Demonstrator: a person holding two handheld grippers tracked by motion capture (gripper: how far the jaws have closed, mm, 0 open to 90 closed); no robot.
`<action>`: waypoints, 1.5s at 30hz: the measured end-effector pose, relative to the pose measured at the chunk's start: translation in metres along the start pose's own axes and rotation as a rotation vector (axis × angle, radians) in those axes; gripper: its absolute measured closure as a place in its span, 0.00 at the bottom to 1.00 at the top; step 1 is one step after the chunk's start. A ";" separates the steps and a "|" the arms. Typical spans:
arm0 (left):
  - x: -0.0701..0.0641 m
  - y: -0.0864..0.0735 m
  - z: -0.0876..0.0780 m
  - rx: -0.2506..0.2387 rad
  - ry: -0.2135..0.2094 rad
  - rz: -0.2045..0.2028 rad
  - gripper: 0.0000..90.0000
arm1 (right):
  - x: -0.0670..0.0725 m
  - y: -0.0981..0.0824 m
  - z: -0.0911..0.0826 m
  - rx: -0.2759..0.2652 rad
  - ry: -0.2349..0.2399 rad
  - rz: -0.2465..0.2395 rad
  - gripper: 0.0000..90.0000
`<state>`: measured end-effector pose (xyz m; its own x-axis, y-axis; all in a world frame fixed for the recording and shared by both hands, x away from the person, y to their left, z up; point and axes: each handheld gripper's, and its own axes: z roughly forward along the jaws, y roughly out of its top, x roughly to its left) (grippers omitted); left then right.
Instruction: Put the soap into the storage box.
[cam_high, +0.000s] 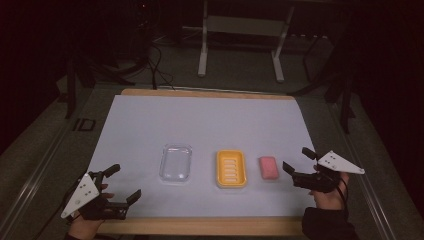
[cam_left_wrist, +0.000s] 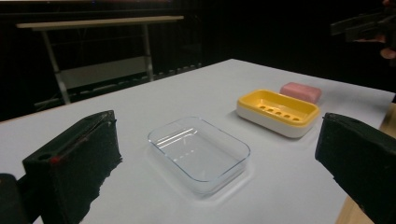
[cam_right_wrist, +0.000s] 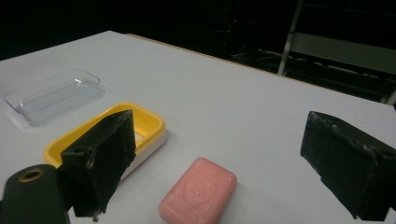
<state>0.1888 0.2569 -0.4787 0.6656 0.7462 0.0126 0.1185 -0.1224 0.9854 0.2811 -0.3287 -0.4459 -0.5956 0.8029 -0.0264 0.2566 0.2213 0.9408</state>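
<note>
While it lies flat on the white tabletop just right of the yellow slotted soap dish, the pink rounded soap bar looks light, firm, probably slick; pinch its long sides. Right gripper spread wide before it, left gripper spread too.

White table; clear plastic tray left of centre; metal frame on floor beyond.

Both tools are built in matte black, and a grey three-cornered plate dotted with small holes is mounted on top of the left gripper and the right gripper. A red speck is seen on one left pad. A dark sleeve is worn on the right arm.
</note>
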 end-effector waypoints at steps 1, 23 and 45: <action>-0.001 0.000 0.000 -0.003 -0.010 -0.002 0.00 | 0.000 0.000 0.000 0.002 -0.004 -0.008 0.11; -0.004 -0.001 0.005 0.032 -0.043 0.007 0.00 | -0.016 0.013 0.013 0.251 0.014 -0.004 0.14; -0.004 -0.001 0.007 0.046 -0.060 0.016 0.00 | -0.029 0.009 0.022 0.645 -0.067 0.141 0.16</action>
<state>0.1915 0.2493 -0.4813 0.7107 0.7033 0.0162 0.1409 -0.1648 0.9762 0.3171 -0.3380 -0.4437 -0.4799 0.8763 0.0416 0.7450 0.3821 0.5468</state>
